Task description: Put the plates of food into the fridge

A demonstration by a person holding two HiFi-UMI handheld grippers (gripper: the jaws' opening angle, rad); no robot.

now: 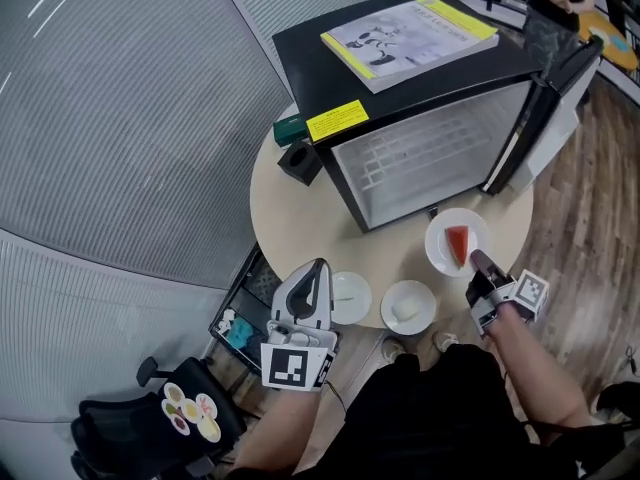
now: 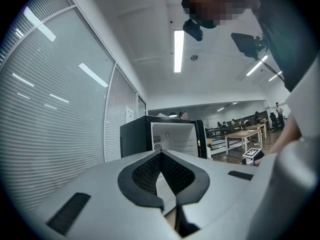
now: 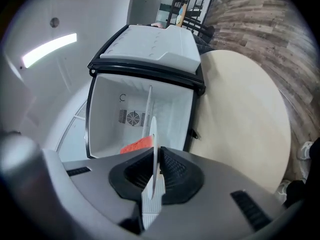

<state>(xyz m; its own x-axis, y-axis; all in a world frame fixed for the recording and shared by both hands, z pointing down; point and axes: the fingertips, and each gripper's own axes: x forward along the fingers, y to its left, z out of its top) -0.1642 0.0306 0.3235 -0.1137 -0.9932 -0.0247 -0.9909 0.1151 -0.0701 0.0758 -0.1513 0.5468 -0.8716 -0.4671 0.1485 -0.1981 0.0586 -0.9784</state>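
— Right gripper (image 3: 155, 155)?
— Its pads are clamped on the rim of the white plate (image 1: 452, 236), which is edge-on in its own view. The red slice (image 1: 457, 245) lies on it, just before the open fridge (image 1: 430, 153).
— Left gripper (image 2: 161, 156)?
— Jaws together, nothing between them. Only the head view shows a second plate (image 1: 349, 298) and a third plate (image 1: 408, 307) on the round table (image 1: 290, 208).

No legible text, yellow label (image 1: 337, 121) on fridge (image 1: 310, 63) too small to read, booklet (image 1: 410, 28) print unreadable
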